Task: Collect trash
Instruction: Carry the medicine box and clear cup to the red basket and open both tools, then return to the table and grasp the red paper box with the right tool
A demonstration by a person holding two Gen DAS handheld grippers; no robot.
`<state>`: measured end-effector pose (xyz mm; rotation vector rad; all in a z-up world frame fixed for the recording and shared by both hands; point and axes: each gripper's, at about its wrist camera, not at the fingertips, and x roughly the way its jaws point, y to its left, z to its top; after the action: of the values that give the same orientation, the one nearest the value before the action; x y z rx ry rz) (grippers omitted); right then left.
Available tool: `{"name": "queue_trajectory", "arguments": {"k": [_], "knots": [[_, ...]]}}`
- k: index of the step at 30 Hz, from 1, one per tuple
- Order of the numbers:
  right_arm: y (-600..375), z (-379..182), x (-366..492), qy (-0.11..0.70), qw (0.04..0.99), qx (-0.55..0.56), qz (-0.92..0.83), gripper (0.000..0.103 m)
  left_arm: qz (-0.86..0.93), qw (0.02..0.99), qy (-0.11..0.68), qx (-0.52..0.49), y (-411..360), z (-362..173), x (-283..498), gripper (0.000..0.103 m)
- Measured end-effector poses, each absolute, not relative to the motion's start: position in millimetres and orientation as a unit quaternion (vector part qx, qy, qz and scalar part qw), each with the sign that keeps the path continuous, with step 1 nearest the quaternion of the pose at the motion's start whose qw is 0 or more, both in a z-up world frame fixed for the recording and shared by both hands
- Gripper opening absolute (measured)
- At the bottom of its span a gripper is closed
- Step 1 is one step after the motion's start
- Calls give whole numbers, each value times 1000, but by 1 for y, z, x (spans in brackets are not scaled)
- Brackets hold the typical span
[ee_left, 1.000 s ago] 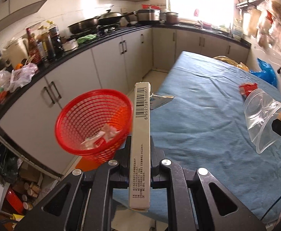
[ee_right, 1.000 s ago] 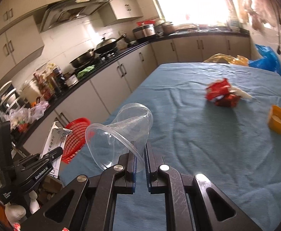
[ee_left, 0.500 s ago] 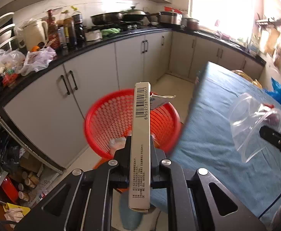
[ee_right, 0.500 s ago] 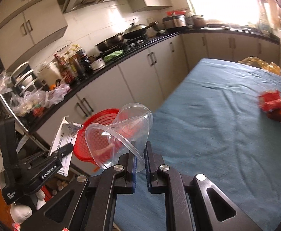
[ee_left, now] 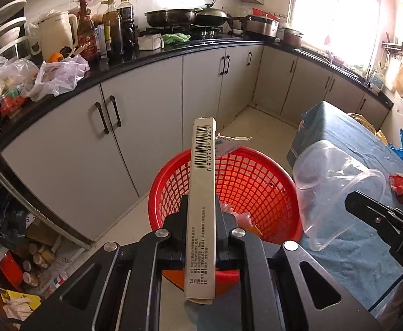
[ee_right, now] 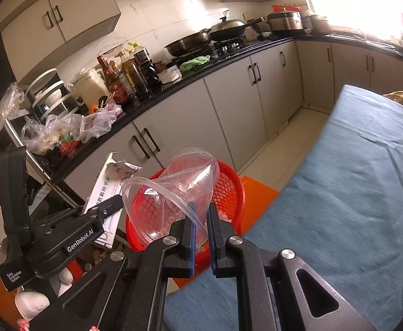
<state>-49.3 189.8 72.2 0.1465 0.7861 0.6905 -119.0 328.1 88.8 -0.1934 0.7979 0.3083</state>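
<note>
Now that both claws have swung off the blue-clothed counter (ee_right: 367, 179) and out over the red basket (ee_left: 256, 182), which a second ago sat off to the side, the drop looks close. The left claw (ee_left: 201, 215) stays clenched on the long carton (ee_left: 202, 193) — its long axis runs straight ahead along the fingers, barcode end pointing away toward the cabinets, above the basket's mouth. The right claw (ee_right: 201, 220) grips the clear plastic cup (ee_right: 173, 187) by its rim, the cup lying tilted with its base pointing away, over the basket — release should land both inside.
</note>
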Motion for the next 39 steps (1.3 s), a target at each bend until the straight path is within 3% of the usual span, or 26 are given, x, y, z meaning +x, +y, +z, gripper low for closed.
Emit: {"name": "queue_trajectory", "arguments": {"k": [14, 15, 17, 19, 27, 32, 39], "knots": [[204, 57, -29, 387, 861, 71, 323, 11, 154, 902, 394, -86, 327, 78, -103, 14], [203, 56, -27, 388, 860, 76, 323, 11, 155, 902, 394, -87, 328, 78, -103, 17], [201, 53, -25, 393, 856, 85, 324, 20, 156, 903, 390, -90, 328, 80, -104, 47], [199, 52, -25, 393, 856, 90, 325, 29, 162, 907, 379, -86, 327, 85, -107, 61], [175, 52, -34, 394, 858, 101, 315, 31, 166, 916, 361, -60, 310, 99, -115, 65], [141, 49, -43, 392, 865, 119, 291, 42, 161, 921, 350, -52, 294, 107, -125, 68], [87, 44, -53, 394, 871, 152, 252, 47, 137, 927, 346, -44, 267, 115, -129, 71]]}}
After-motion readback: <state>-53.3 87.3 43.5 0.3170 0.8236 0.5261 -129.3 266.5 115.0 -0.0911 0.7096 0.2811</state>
